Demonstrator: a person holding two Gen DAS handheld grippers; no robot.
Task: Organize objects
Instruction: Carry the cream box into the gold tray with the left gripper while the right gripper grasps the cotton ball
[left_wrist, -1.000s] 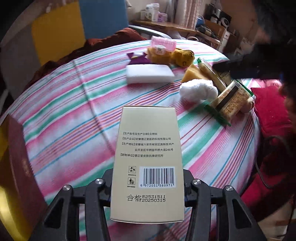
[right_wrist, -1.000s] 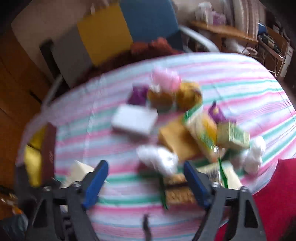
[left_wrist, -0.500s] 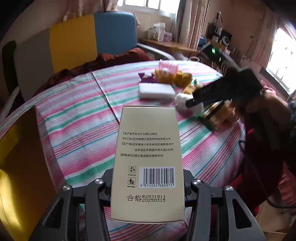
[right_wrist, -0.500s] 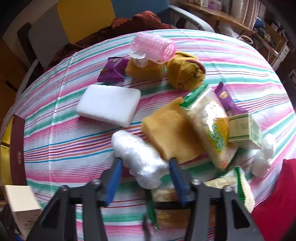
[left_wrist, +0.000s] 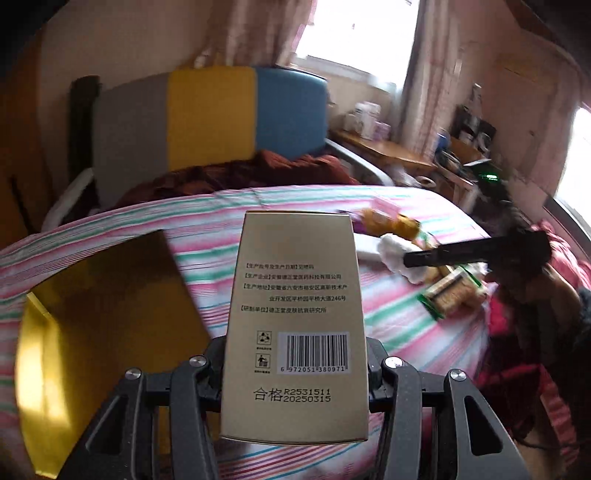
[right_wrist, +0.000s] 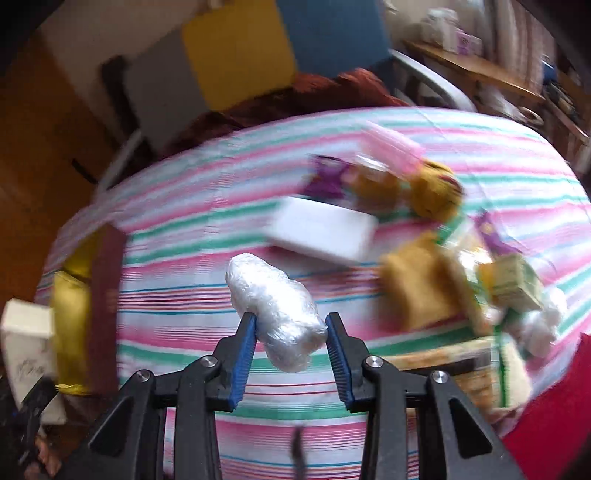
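**Q:** Left side?

**A:** I see the left gripper clamped on a tall beige carton, barcode face to the lens, held above the striped tablecloth. An open gold-lined box lies near left.

**Q:** Right?

**A:** The right gripper has its blue pads pinching a white plastic-wrapped bundle, jaws narrow, bundle clear of the cloth (background blurred). Far right of it sit a white sponge block, a yellow plush toy, a pink roller and snack packets.

One carton, one plastic-wrapped bundle
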